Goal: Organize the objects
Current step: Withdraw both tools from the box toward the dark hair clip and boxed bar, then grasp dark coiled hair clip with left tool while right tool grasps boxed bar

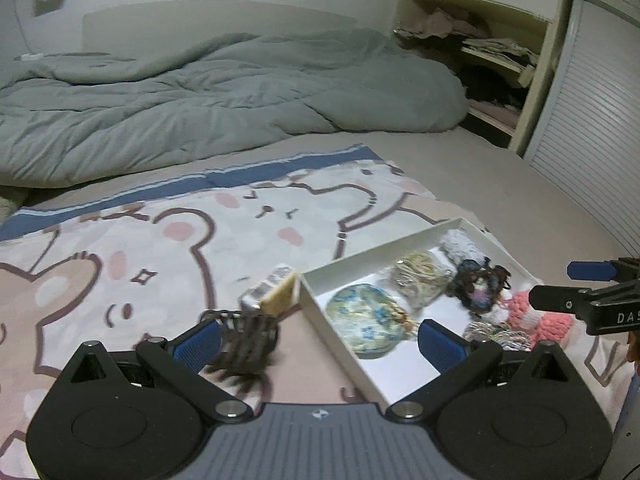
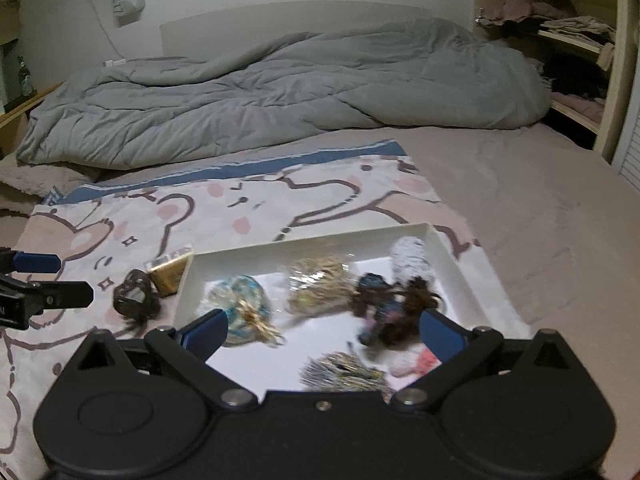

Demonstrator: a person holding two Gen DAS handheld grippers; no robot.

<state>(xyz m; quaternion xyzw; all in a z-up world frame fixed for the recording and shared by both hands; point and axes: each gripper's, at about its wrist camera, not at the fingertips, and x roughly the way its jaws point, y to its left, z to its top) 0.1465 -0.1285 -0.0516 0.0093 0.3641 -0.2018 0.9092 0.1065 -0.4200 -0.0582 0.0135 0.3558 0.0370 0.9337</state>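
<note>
A white tray (image 1: 380, 247) (image 2: 304, 242) lies on a cartoon-bear cloth (image 1: 160, 248) on the bed. It holds a blue-green round piece (image 1: 366, 318) (image 2: 236, 300), a gold scrunchie (image 1: 420, 276) (image 2: 320, 284), a white-grey roll (image 2: 408, 260), a dark hair tie (image 1: 480, 284) (image 2: 392, 308), a silvery piece (image 2: 344, 372) and a pink knitted item (image 1: 536, 314). Left of the tray, a dark brown claw clip (image 1: 244, 340) (image 2: 134, 296) lies beside a gold box (image 1: 278, 298) (image 2: 170, 276). My left gripper (image 1: 320, 344) (image 2: 68, 280) is open, its left finger next to the clip. My right gripper (image 2: 322, 332) (image 1: 560, 284) is open over the tray's near side.
A rumpled grey duvet (image 1: 200, 92) (image 2: 280, 88) covers the far half of the bed. Open shelves with clothes (image 1: 488, 52) and a slatted door (image 1: 592, 120) stand at the right. Bare beige sheet (image 2: 520, 200) lies right of the cloth.
</note>
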